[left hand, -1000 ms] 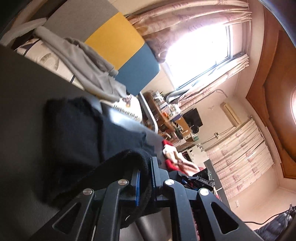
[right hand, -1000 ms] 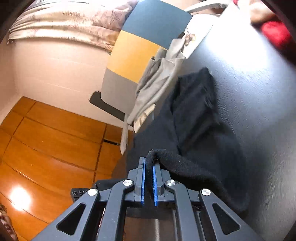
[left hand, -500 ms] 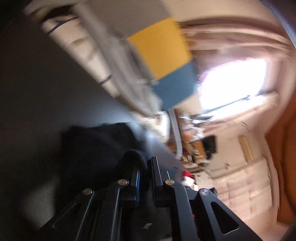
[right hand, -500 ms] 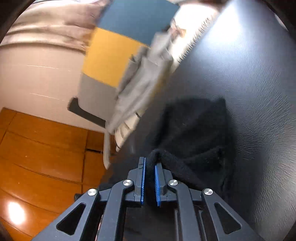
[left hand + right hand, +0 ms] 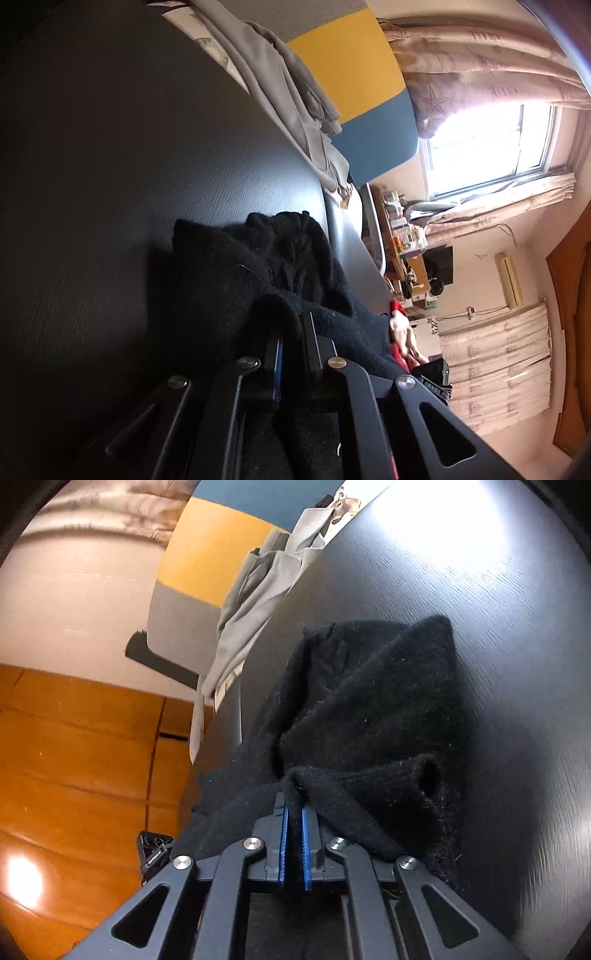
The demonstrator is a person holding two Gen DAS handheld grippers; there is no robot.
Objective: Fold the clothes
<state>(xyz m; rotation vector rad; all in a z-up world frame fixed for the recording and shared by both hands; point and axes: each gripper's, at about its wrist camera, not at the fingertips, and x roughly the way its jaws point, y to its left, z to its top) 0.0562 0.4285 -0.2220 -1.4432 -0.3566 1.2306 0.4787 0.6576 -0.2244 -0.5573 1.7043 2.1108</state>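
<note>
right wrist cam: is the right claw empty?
No, the right claw is shut on a fold of the black knit garment, which lies bunched on the dark table.

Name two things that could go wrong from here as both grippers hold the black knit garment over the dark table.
1. The right gripper pinches only a thin edge of the black garment; it may slip free.
2. The garment lies bunched near the left gripper, so the fold could set crooked on the dark table.

black knit garment (image 5: 258, 266) folds hide the left gripper (image 5: 291, 332) fingertips; shelf clutter (image 5: 402, 236) too small to tell.
</note>
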